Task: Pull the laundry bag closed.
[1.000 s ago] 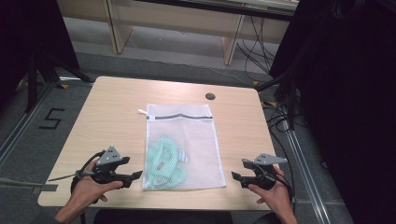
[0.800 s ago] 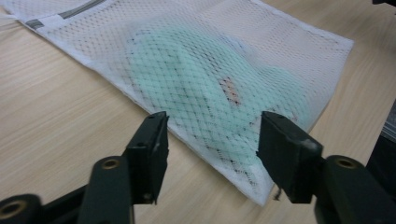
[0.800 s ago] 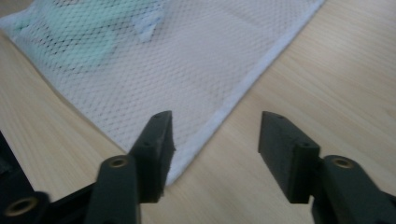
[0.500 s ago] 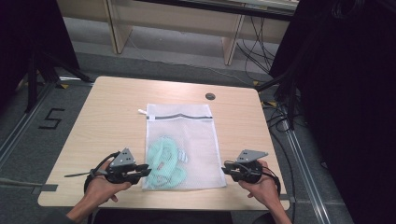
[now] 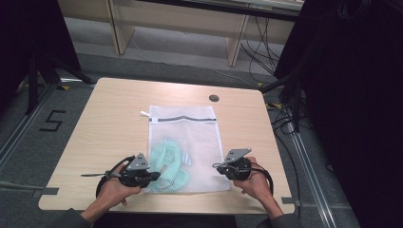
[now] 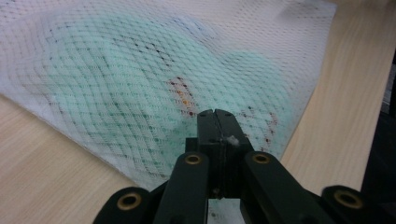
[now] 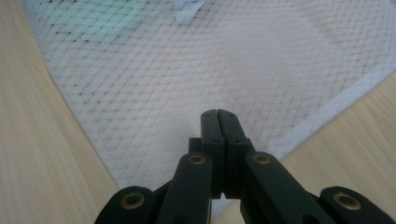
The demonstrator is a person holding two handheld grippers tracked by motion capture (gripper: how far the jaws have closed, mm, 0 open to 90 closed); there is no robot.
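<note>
A white mesh laundry bag (image 5: pixel 190 137) lies flat in the middle of the wooden table (image 5: pixel 109 118), with a mint-green garment (image 5: pixel 166 159) inside its near left part. My left gripper (image 5: pixel 154 176) is at the bag's near left corner. In the left gripper view its jaws (image 6: pixel 217 114) are shut together on the mesh bag (image 6: pixel 116 70), over the green garment (image 6: pixel 102 93). My right gripper (image 5: pixel 219 168) is at the near right corner. Its jaws (image 7: pixel 218 114) are pressed shut on the mesh bag (image 7: pixel 210 60) near the white hem (image 7: pixel 327 109).
A dark zip band (image 5: pixel 183 118) runs across the bag's far end. A round cable hole (image 5: pixel 214 98) sits near the table's far edge. Cables (image 5: pixel 285 114) trail on the floor to the right, and dark curtains stand on both sides.
Both grippers have moved inward from the table's near corners to the bag's near corners, and their jaws now sit shut on the mesh. The bag has not shifted.
</note>
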